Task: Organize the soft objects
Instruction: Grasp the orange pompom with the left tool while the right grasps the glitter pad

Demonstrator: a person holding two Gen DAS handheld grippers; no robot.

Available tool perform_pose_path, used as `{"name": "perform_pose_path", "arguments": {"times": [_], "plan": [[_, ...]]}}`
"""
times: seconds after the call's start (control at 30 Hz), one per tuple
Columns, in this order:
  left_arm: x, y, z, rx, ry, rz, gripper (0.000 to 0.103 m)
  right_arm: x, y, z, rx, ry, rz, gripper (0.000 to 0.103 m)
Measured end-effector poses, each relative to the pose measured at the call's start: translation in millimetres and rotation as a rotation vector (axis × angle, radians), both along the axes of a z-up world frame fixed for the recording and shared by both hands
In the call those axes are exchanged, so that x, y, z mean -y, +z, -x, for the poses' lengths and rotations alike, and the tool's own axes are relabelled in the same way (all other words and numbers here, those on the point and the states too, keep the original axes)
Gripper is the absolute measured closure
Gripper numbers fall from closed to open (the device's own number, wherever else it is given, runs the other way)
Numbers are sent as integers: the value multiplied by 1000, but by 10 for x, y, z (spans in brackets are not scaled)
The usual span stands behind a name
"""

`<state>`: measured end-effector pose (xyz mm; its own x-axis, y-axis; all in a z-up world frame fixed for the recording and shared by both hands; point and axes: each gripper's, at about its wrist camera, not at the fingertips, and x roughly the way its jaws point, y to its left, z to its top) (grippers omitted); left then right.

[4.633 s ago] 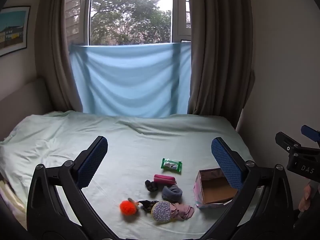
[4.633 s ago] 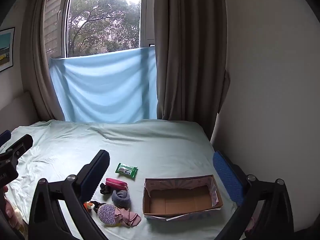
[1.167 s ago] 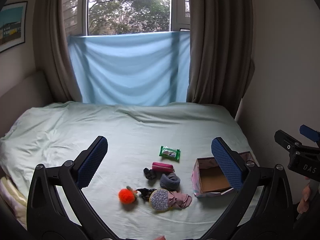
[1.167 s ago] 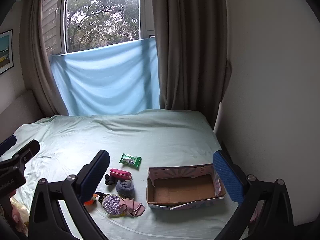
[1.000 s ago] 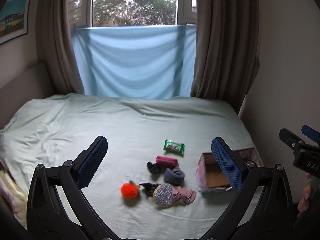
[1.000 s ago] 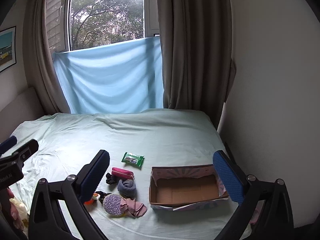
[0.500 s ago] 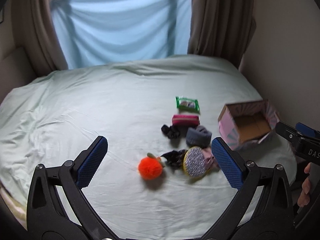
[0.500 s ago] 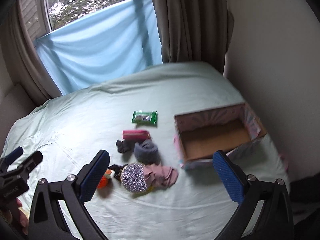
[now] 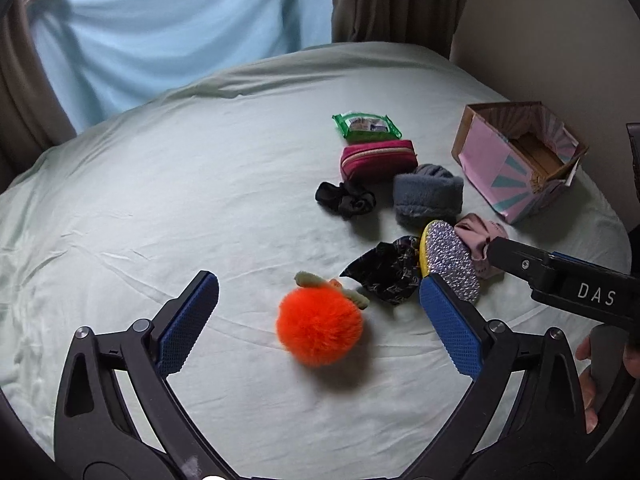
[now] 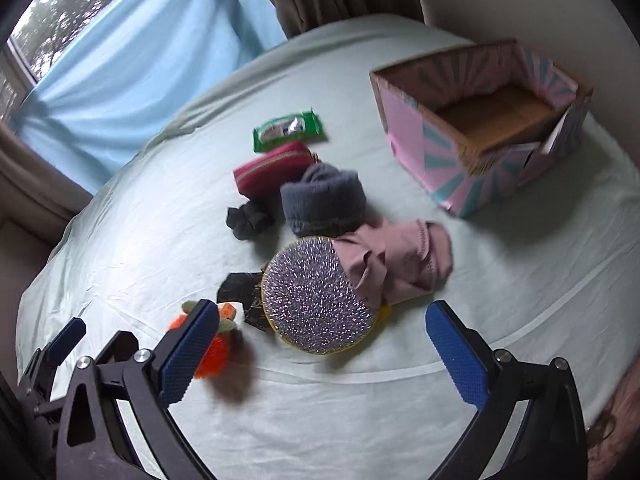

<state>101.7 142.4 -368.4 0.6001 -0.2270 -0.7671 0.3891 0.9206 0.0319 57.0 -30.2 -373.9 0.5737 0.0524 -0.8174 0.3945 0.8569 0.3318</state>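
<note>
A cluster of soft things lies on the pale green bed sheet (image 9: 160,200). An orange pompom (image 9: 319,326) sits between the fingers of my open left gripper (image 9: 320,324), not touched. My open right gripper (image 10: 320,344) hovers just before a glittery round sponge (image 10: 316,296). Beside the sponge are a pink cloth (image 10: 400,264), a grey rolled sock (image 10: 324,198), a black scrunchie (image 10: 248,220), a patterned dark scrunchie (image 9: 384,268), a maroon pouch (image 10: 272,168) and a green wipes pack (image 10: 288,130). An open pink cardboard box (image 10: 480,128) stands to the right, nothing inside.
A blue cloth (image 9: 160,32) hangs under the window at the bed's far side, flanked by brown curtains (image 9: 400,0). A wall (image 10: 540,8) runs close along the right of the bed. A hand (image 9: 588,384) holds the right gripper's handle.
Both grippers have dropped and moved forward toward the pile, tilting down. The pompom now lies between the left fingers and the sponge sits close before the right gripper. Nothing was picked up.
</note>
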Motion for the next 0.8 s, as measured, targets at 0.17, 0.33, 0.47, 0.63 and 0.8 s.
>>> {"name": "perform_pose_path", "arguments": {"times": [0.17, 0.33, 0.47, 0.63, 0.8], "plan": [[66, -452, -169, -73, -54, 19, 3, -33, -446, -181, -36, -37, -52, 0], [160, -801, -287, -137, -67, 19, 11, -21, -730, -256, -63, -86, -124, 0], [190, -937, -371, -164, -64, 21, 18, 0, -837, -319, -59, -105, -167, 5], [209, -1107, -486, -220, -51, -16, 49, 14, -906, -447, -56, -120, -184, 7], [190, -1218, -550, -242, -45, -29, 64, 29, -933, -511, -56, -125, -179, 13]]}}
